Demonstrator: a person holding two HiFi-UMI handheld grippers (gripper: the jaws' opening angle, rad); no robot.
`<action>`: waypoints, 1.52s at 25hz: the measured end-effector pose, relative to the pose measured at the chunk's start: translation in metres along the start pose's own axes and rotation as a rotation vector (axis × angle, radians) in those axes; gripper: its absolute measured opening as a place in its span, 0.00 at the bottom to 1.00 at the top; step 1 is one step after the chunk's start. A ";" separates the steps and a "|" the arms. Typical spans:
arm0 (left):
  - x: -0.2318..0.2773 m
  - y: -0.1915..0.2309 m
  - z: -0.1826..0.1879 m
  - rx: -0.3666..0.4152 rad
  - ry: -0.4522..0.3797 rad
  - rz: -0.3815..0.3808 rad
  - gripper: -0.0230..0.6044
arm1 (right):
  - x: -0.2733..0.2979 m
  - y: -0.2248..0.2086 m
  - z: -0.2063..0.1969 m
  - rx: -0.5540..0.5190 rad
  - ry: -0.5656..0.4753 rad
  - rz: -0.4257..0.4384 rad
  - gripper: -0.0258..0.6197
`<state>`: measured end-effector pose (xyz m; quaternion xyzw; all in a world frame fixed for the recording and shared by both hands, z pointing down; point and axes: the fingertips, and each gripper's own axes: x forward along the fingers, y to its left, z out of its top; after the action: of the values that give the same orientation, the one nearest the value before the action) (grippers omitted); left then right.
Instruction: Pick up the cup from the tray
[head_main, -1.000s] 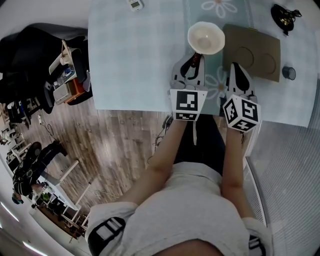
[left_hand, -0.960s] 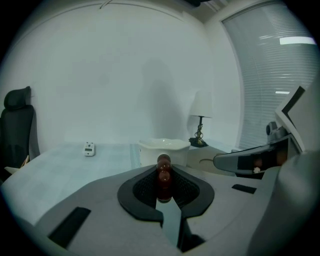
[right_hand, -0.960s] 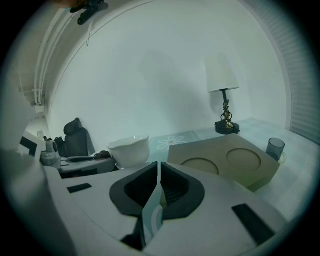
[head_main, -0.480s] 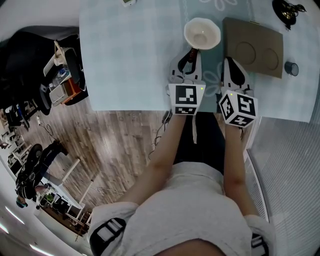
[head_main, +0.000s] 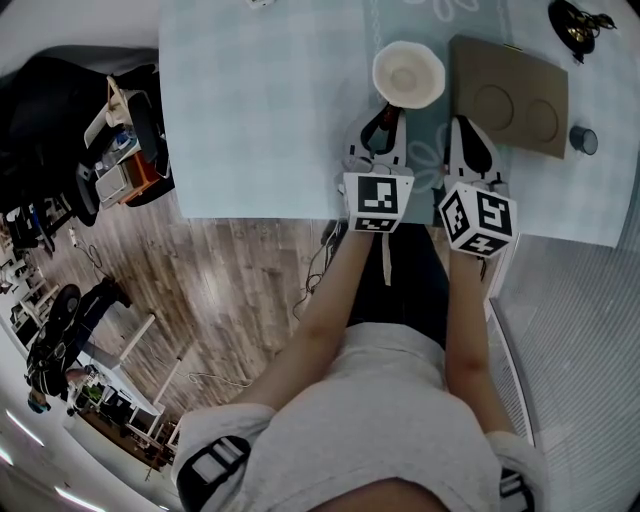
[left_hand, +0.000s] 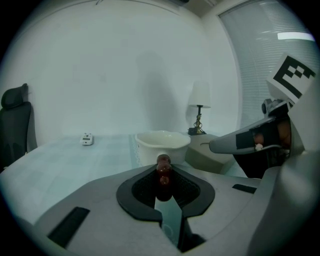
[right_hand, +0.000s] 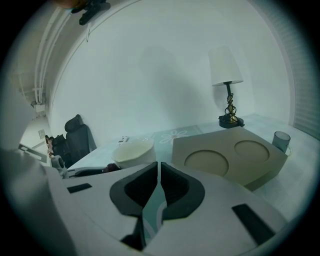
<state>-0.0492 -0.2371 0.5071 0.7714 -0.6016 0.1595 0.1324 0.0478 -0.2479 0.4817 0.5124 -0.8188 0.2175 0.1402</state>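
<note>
Item 1, cup (head_main: 408, 75): cream, upright, mouth up. I find it on the table (head_main: 260, 120), off the tray (head_main: 510, 95), just beside the tray's left edge, on the flowered strip of the cloth

Item 2, tray: brown board, flat on the table, two round wells in its top

Item 3, left gripper (head_main: 386, 110): low over the table, pointed at the cup and close up to its near side. My jaw camera shows a small red-brown knob (left_hand: 163, 167) pinched between the tips. The jaws are opening at this moment, with the pads on the knob. I cannot tell whether the knob belongs to the cup

Item 4, right gripper (right_hand: 157, 167): jaws together, nothing between them. It sits just right of the left gripper, at the tray's near left corner. From its camera I have the cup ahead to the left and the tray ahead to the right

Item 5, lamp (right_hand: 226, 75): white shade, dark stem and base, at the far side of the table beyond the tray

Item 6, glass (head_main: 584, 140): small, dark, on the table just beside the tray's right edge

Item 7, remote (left_hand: 87, 139): small, white, on the table well left of the cup

Item 8, chair (right_hand: 77, 132): dark, off the table's left side
</note>
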 end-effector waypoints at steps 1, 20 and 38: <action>0.000 -0.001 -0.003 -0.005 0.006 0.001 0.11 | 0.000 0.000 0.000 0.003 -0.001 0.000 0.08; -0.033 0.015 0.040 -0.095 -0.074 0.027 0.19 | -0.017 0.026 0.027 -0.021 -0.078 -0.016 0.08; -0.052 -0.007 0.127 -0.012 -0.207 -0.037 0.16 | -0.063 0.023 0.084 -0.057 -0.214 -0.113 0.05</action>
<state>-0.0431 -0.2394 0.3698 0.7941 -0.5985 0.0728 0.0770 0.0543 -0.2321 0.3756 0.5740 -0.8046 0.1301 0.0787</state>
